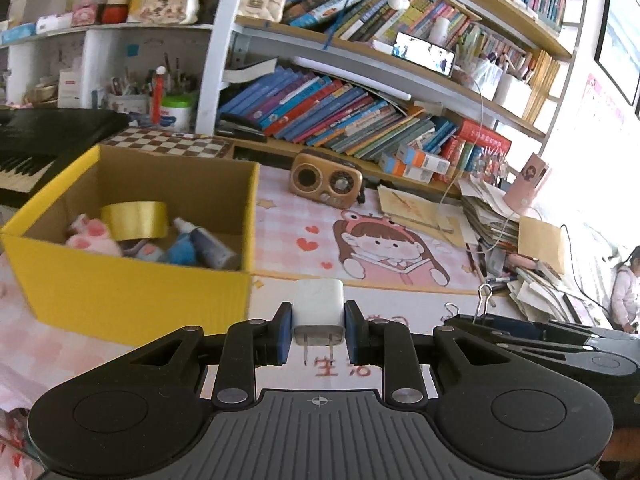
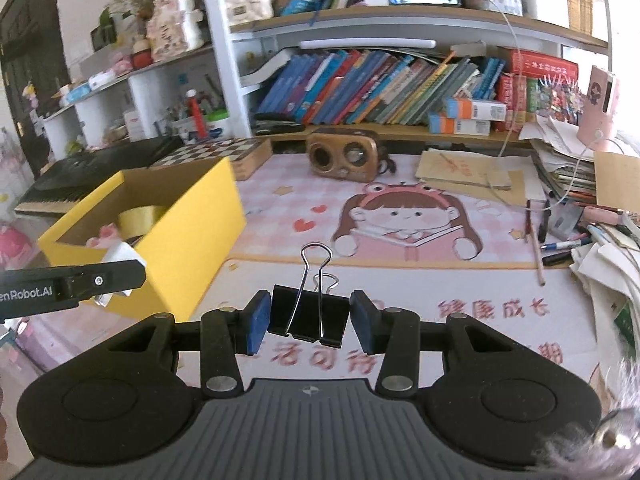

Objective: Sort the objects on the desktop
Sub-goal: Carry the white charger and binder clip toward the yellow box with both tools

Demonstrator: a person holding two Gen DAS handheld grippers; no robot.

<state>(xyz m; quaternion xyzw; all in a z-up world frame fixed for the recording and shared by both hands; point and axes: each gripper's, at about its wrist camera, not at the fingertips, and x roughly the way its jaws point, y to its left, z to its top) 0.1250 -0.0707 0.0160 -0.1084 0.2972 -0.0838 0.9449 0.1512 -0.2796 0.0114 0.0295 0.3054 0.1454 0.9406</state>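
My left gripper (image 1: 318, 330) is shut on a white plug charger (image 1: 319, 309), prongs pointing back at the camera, held above the mat just right of the yellow cardboard box (image 1: 132, 284). The box holds a gold tape roll (image 1: 134, 220), a pink plush (image 1: 90, 236) and a tube (image 1: 208, 246). My right gripper (image 2: 308, 320) is shut on a black binder clip (image 2: 308, 314) with its wire handles up, right of the box (image 2: 188, 240). The left gripper with the charger (image 2: 120, 258) shows at the left edge of the right wrist view.
A pink cartoon desk mat (image 2: 400, 220) covers the desk. A brown retro speaker (image 2: 344, 154) and a chessboard (image 2: 216, 152) stand behind. Papers, pens and envelopes (image 2: 560, 208) pile at the right. Bookshelves (image 2: 380, 84) line the back; a keyboard (image 1: 32, 148) lies far left.
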